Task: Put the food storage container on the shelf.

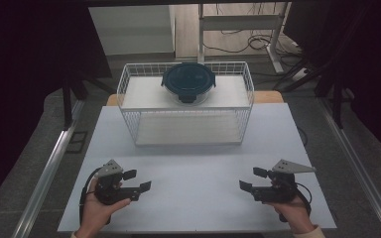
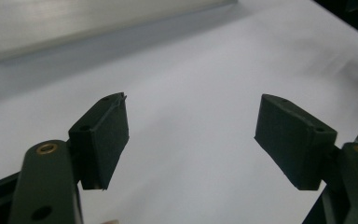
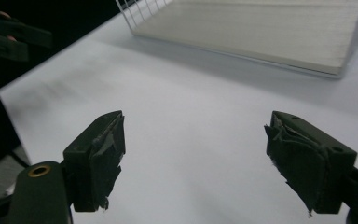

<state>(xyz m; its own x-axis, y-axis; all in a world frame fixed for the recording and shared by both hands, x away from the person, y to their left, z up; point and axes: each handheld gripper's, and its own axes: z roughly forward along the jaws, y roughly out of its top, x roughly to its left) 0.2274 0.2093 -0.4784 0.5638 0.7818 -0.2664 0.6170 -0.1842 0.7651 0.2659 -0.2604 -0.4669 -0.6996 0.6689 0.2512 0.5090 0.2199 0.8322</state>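
My left gripper (image 1: 138, 180) is low over the white table (image 1: 193, 163) at the near left, pointing right. Its jaws stand apart with nothing between them, and in the left gripper view the left gripper (image 2: 191, 116) has bare tabletop under it. At the near right my right gripper (image 1: 250, 179) points left, toward the other one. The right gripper (image 3: 196, 126) is open and empty too. A round clear container with a dark teal lid (image 1: 188, 82) sits on the top shelf of a white wire rack (image 1: 129, 106) at the far side of the table.
The rack's lower shelf (image 3: 261, 37) is bare, and its front edge (image 2: 74, 23) lies beyond my left jaws. The left gripper (image 3: 14, 37) shows far off in the right gripper view. Dark floor, metal rails and a desk frame (image 1: 238, 22) surround the table.
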